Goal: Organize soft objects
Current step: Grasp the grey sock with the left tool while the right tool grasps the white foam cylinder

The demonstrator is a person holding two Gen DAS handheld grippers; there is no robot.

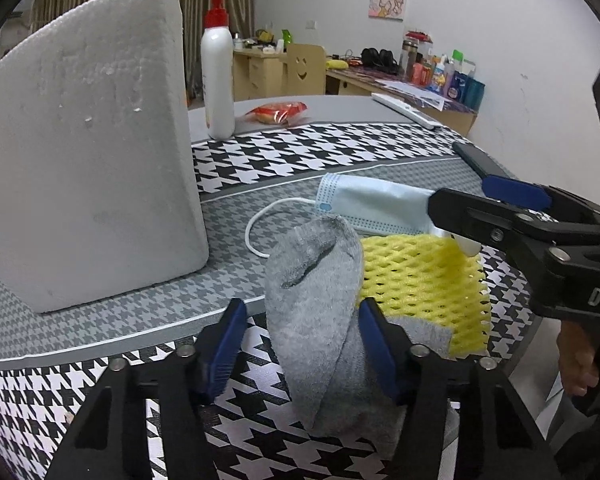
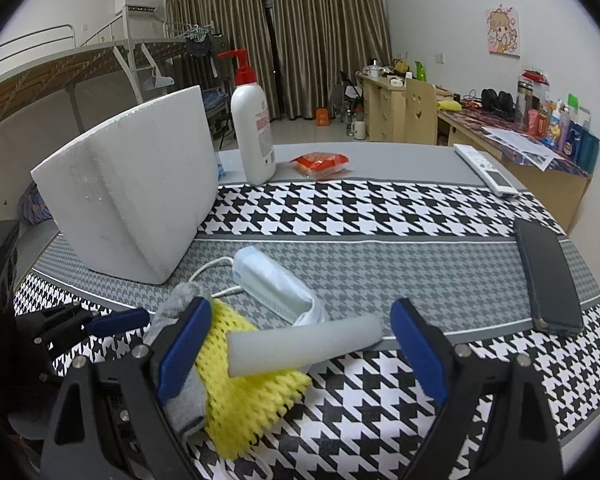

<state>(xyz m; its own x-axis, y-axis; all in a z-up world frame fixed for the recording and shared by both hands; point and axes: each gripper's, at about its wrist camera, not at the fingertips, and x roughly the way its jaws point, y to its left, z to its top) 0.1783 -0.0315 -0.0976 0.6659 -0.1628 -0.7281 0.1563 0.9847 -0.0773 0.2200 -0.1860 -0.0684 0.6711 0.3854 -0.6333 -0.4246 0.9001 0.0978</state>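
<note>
Left tongs point(image 1: 302, 344) stand apart astride the crumpled grey fabric sock point(image 1: 316, 300); only the right view shows the right tongs point(image 2: 300, 350) apart around a white foam cylinder point(image 2: 304, 346).

A grey terry sock point(image 1: 320, 312) lies crumpled, partly over a yellow foam mesh sleeve point(image 1: 424, 280). Across the mesh rests a white foam cylinder point(image 2: 304, 344), lying on its side. Just behind, touching the mesh, lies a folded pale-blue surgical mask point(image 1: 372, 204) with a white ear loop
</note>
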